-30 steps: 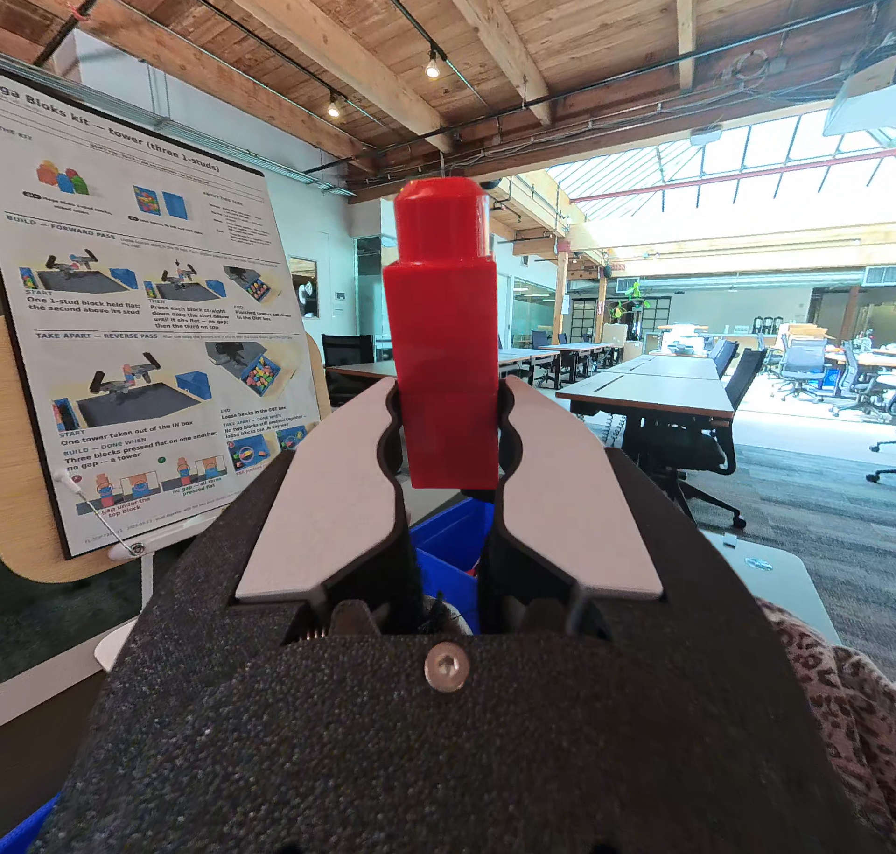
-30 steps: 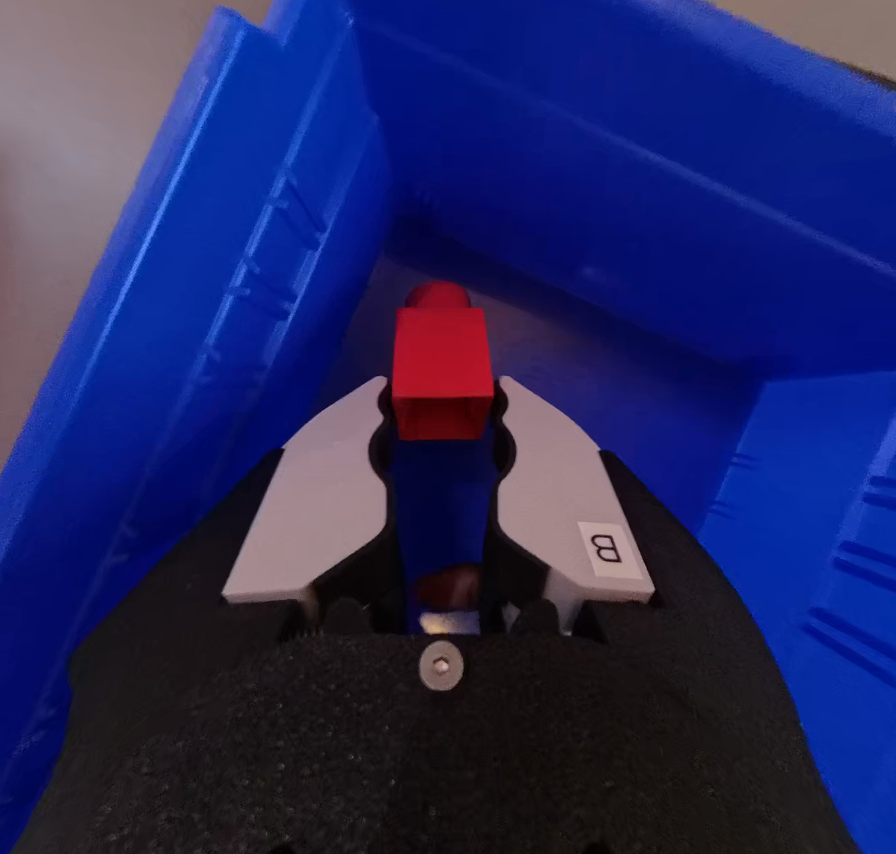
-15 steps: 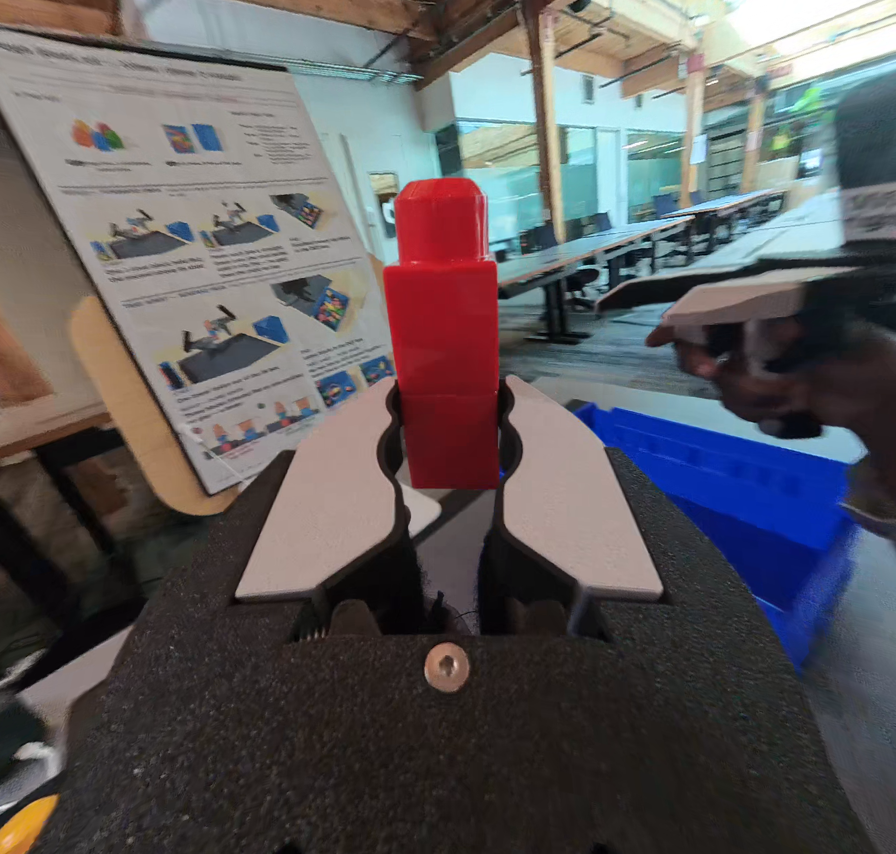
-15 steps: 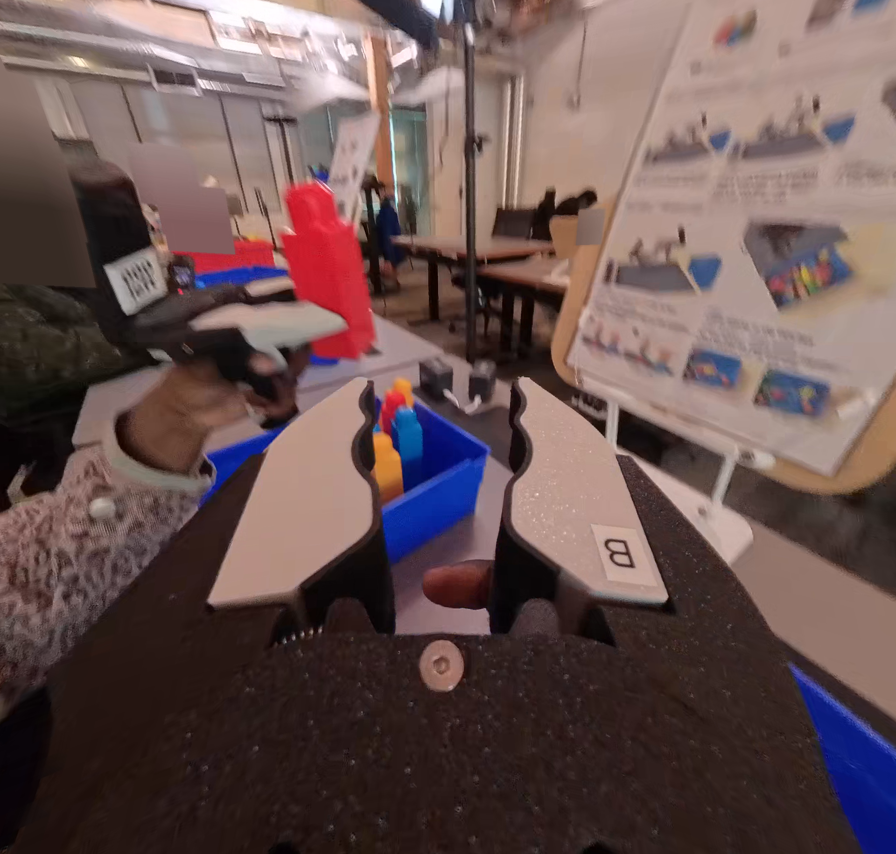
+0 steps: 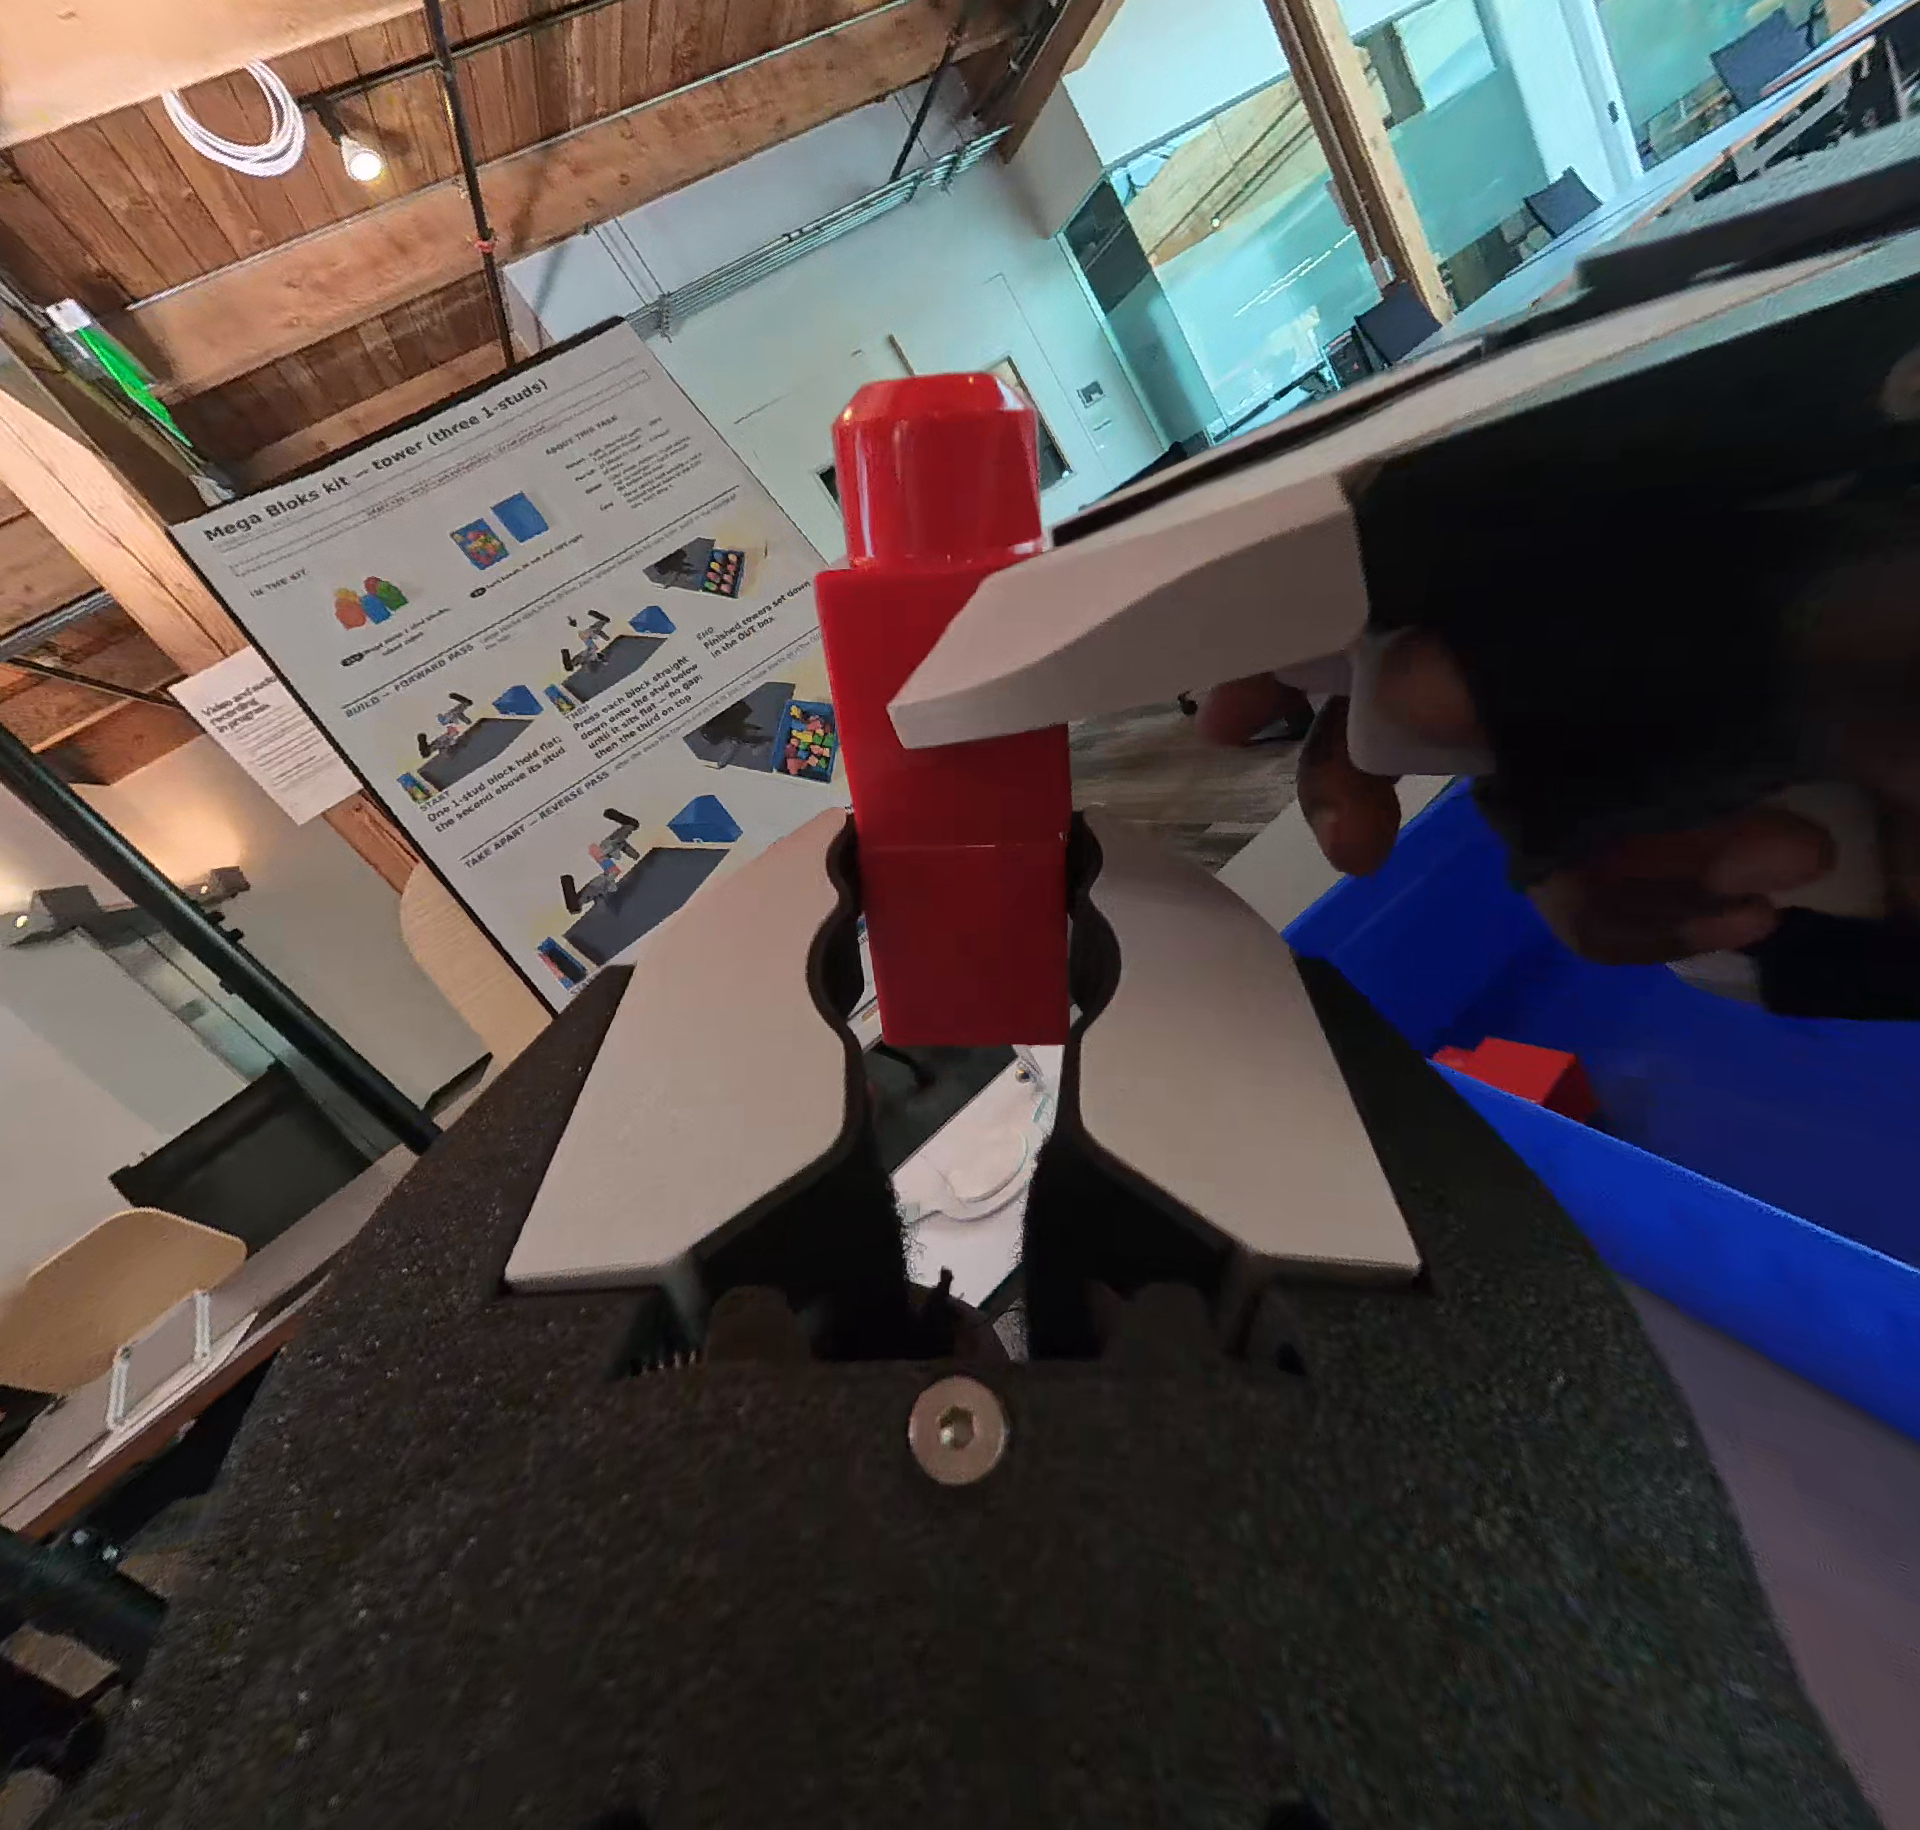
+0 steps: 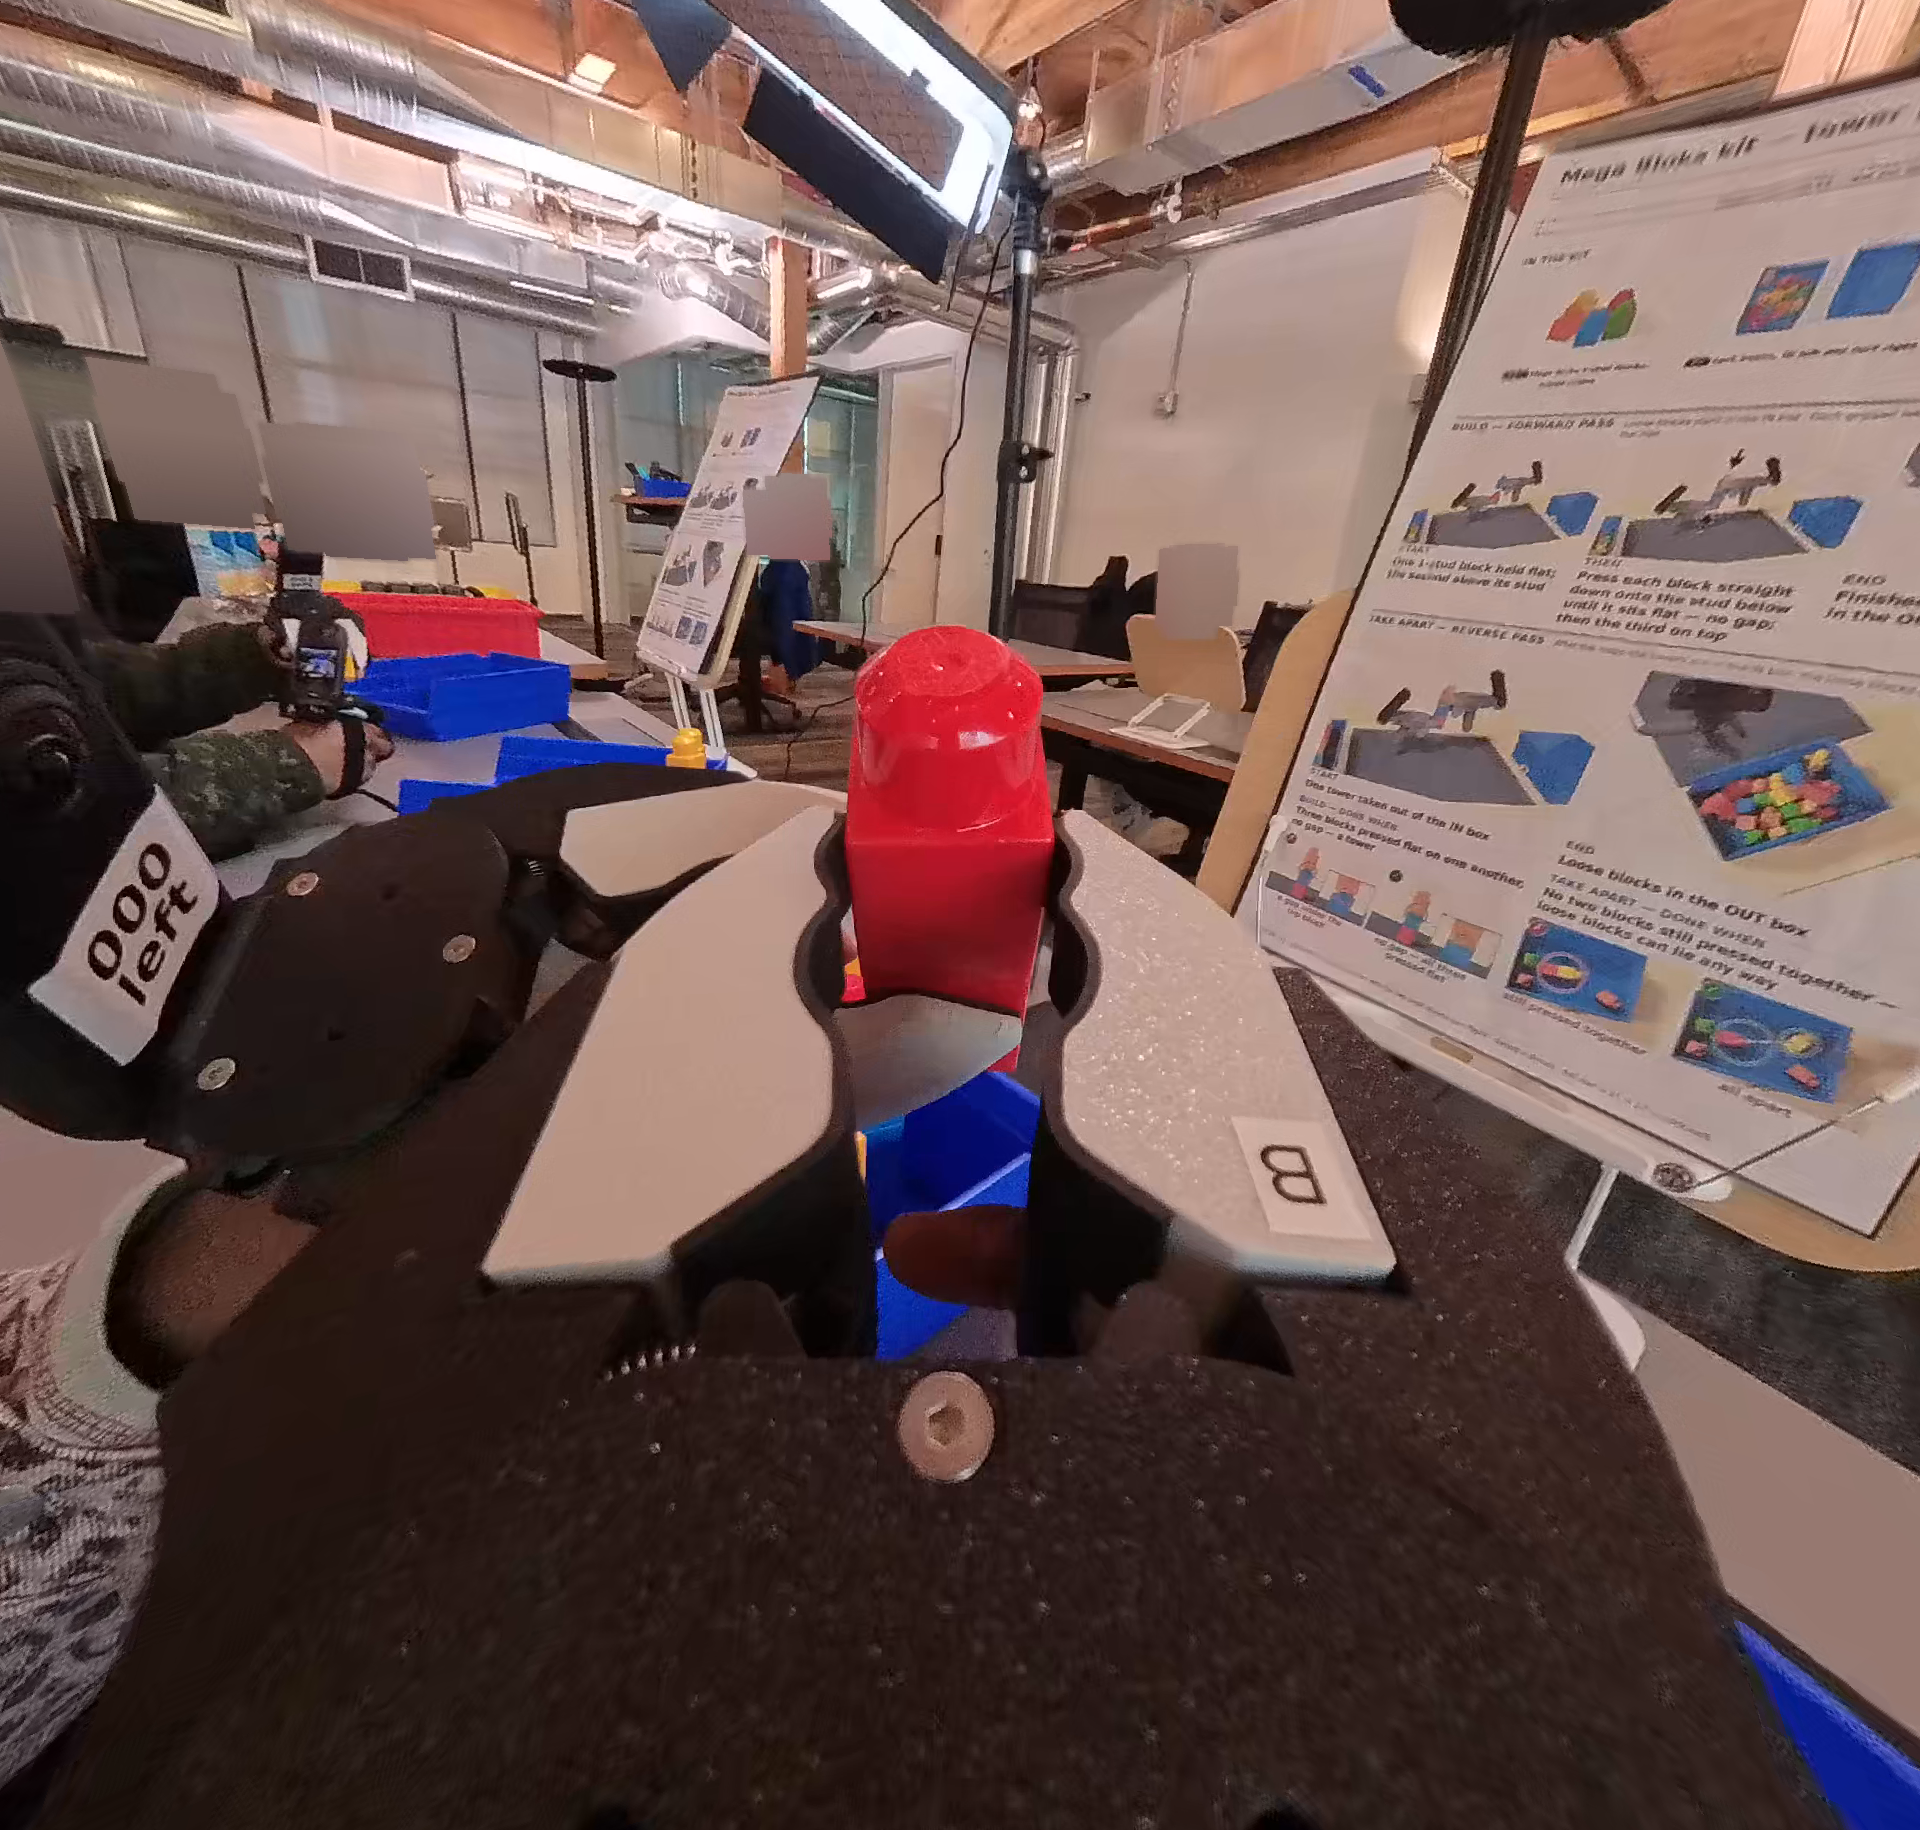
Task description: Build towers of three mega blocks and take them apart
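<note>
Gripping the lower block of the two-piece red plastic stud-topped tower (image 5: 961, 824) at frame centre, your left tongs (image 5: 961, 939) are clamped firmly. Your right tongs (image 6: 940, 923) bracket the upper red block (image 6: 940, 845); whether they pinch or merely flank it I cannot tell. Close squarely on its flat sides, then pull straight along the stud axis, without twisting. One loose red block (image 5: 1517, 1074) lies in the blue plastic bin (image 5: 1714, 1250), right of frame.
</note>
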